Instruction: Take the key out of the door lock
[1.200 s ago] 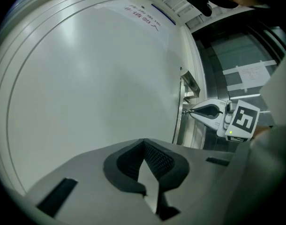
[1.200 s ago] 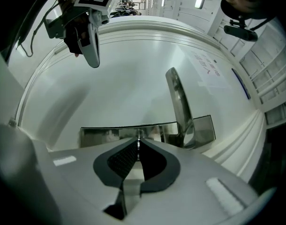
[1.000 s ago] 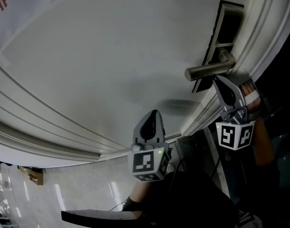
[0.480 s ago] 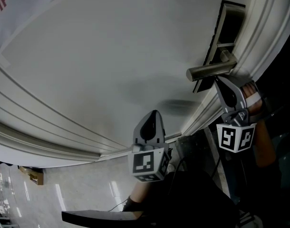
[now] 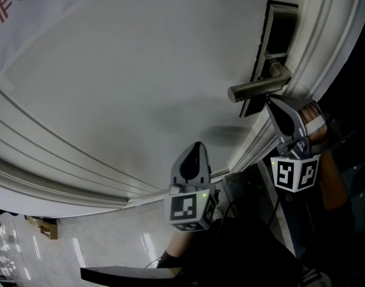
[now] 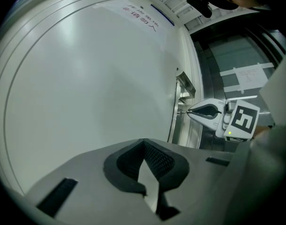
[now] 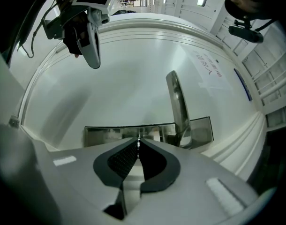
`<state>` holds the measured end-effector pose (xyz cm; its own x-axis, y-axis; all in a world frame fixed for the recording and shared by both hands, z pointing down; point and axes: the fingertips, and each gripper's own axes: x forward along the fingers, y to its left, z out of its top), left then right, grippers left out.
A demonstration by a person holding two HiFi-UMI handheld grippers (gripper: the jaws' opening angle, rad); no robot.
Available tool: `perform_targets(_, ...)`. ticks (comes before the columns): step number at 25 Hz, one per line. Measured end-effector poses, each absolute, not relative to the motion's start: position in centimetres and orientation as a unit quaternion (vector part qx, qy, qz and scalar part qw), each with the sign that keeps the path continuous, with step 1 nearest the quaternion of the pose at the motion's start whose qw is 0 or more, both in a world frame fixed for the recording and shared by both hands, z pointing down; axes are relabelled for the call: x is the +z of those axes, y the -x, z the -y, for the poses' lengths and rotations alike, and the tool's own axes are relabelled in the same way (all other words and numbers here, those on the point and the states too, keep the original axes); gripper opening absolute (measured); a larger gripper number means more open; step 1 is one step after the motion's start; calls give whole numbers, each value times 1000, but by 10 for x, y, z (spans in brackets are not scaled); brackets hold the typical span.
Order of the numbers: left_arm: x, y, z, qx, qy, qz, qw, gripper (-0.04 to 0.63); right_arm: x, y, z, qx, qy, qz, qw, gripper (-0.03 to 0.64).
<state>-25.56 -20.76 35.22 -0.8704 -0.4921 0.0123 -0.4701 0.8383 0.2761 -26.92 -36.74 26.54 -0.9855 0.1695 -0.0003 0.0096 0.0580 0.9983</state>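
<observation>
Unmoved: right tool [image 7: 138, 143] pinches key [image 7: 138, 138].

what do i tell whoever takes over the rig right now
Right gripper: shut on the key, at the lock plate beneath the handle.
Left gripper: shut, empty, held away from the lock in front of the door.
Done: key gripped.
Left: the key is not yet out; probably pull it straight back from the plate.
</observation>
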Motion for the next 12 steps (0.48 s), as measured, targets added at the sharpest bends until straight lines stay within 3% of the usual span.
perform_targets(12,353,256,202,-129,-252,958,44,0,264,270,367,686,-52,-724,61,11)
